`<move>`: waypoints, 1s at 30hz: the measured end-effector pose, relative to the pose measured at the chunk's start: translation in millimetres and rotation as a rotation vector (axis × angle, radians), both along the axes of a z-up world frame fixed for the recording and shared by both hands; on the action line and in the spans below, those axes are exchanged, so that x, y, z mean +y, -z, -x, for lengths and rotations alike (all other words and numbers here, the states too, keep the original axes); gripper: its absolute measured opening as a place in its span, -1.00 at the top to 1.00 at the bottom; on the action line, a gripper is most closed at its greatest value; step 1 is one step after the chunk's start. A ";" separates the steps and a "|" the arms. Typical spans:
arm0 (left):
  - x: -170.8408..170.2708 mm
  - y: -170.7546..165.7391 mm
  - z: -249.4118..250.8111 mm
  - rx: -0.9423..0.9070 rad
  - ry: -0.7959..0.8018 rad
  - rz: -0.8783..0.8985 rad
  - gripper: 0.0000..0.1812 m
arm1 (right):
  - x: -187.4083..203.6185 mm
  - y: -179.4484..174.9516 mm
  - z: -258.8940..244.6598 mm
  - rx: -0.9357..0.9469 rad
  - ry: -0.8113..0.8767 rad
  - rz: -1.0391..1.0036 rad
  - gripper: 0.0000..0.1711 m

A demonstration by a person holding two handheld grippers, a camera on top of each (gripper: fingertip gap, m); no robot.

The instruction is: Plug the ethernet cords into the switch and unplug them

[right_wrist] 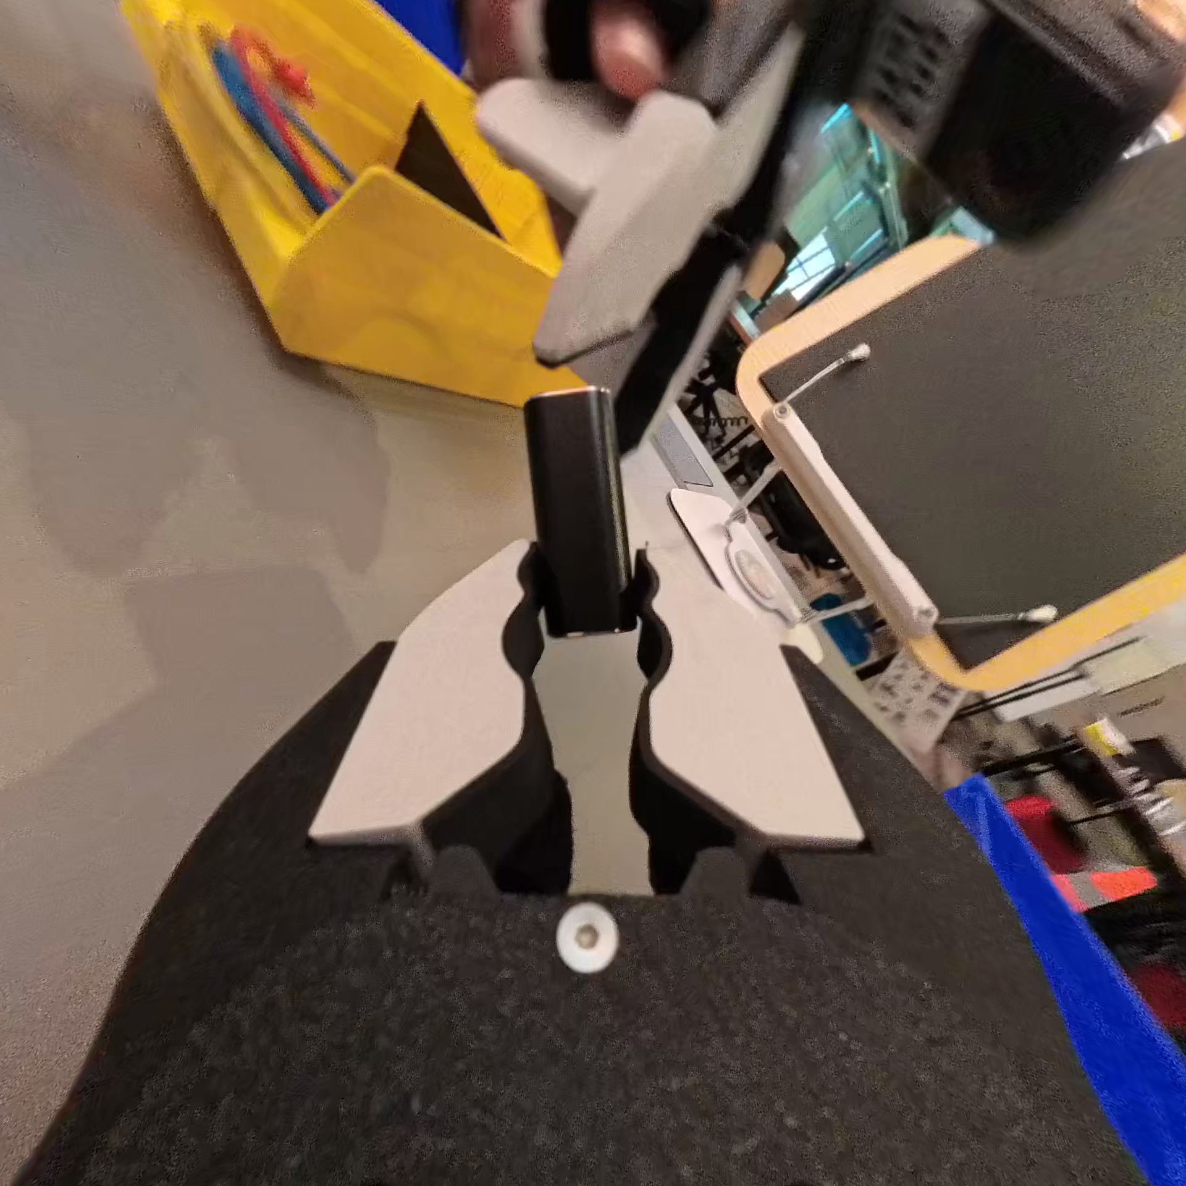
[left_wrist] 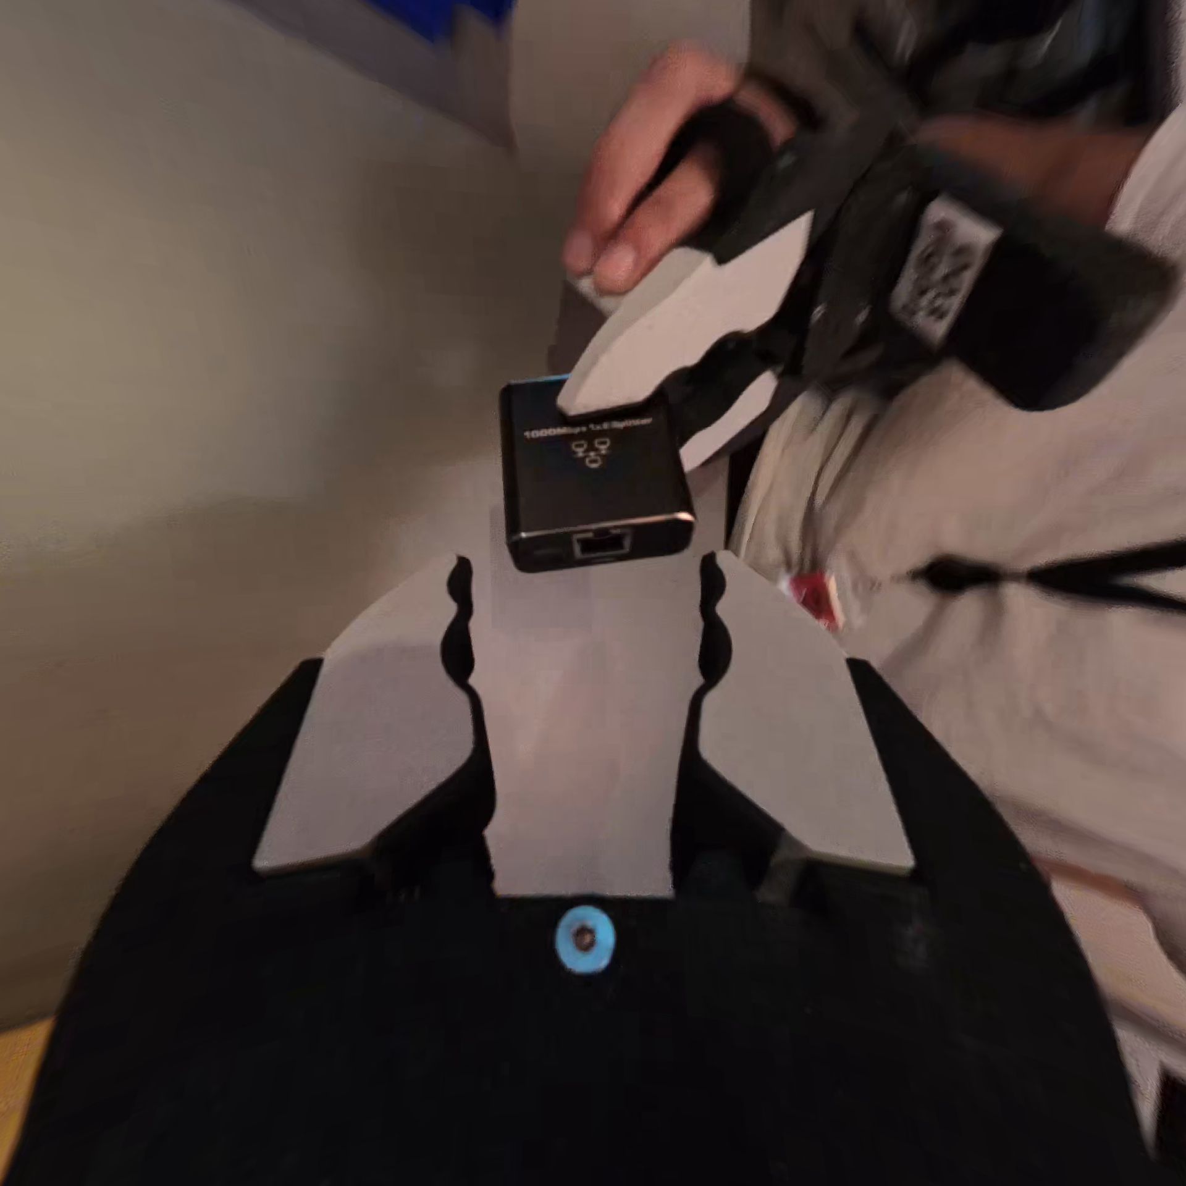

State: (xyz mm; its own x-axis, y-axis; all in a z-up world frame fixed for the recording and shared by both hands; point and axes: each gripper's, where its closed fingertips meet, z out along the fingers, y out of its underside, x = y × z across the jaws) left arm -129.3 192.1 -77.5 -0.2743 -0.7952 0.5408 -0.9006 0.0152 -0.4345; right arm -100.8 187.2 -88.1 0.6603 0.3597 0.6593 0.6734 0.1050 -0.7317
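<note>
Black switch (right_wrist: pixel 581 513) sits clamped in the right tongs (right_wrist: pixel 587 593) above the tabletop (right_wrist: pixel 192 513); left tongs (left_wrist: pixel 587 577) gape empty just before its port (left_wrist: pixel 602 546).

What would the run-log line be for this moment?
right tool: shut on switch, held up | left tool: open, empty, facing port | port: empty | cords: in yellow bin

The switch (left_wrist: pixel 593 478) is black with white markings on its top face and a thin metallic edge around its port end; the left gripper (left_wrist: pixel 587 571) has pale grey fingers on a black body with a light-blue washer; the bin (right_wrist: pixel 385 257) is bright yellow, holding blue and red cords (right_wrist: pixel 282 135); the tabletop (right_wrist: pixel 192 513) is plain beige-grey.
</note>
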 end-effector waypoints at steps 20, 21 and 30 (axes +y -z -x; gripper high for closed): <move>-0.5 1.2 -10.3 -0.428 -0.484 -0.114 0.33 | 6.8 -5.4 13.7 0.091 0.003 -0.070 0.70; 2.7 6.6 -11.3 -0.412 -0.505 -0.179 0.33 | 10.6 2.4 11.9 0.075 0.021 -0.025 0.70; 5.7 34.5 -20.5 -0.252 -0.630 -0.433 0.33 | 20.3 24.9 10.0 -0.170 0.177 0.090 0.65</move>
State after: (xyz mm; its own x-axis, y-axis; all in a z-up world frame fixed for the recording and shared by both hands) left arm -108.8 197.8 -112.0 0.2234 -0.9659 0.1308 -0.6716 -0.2497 -0.6976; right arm -110.7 207.5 -113.0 0.6005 0.3109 0.7367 0.7896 -0.0856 -0.6076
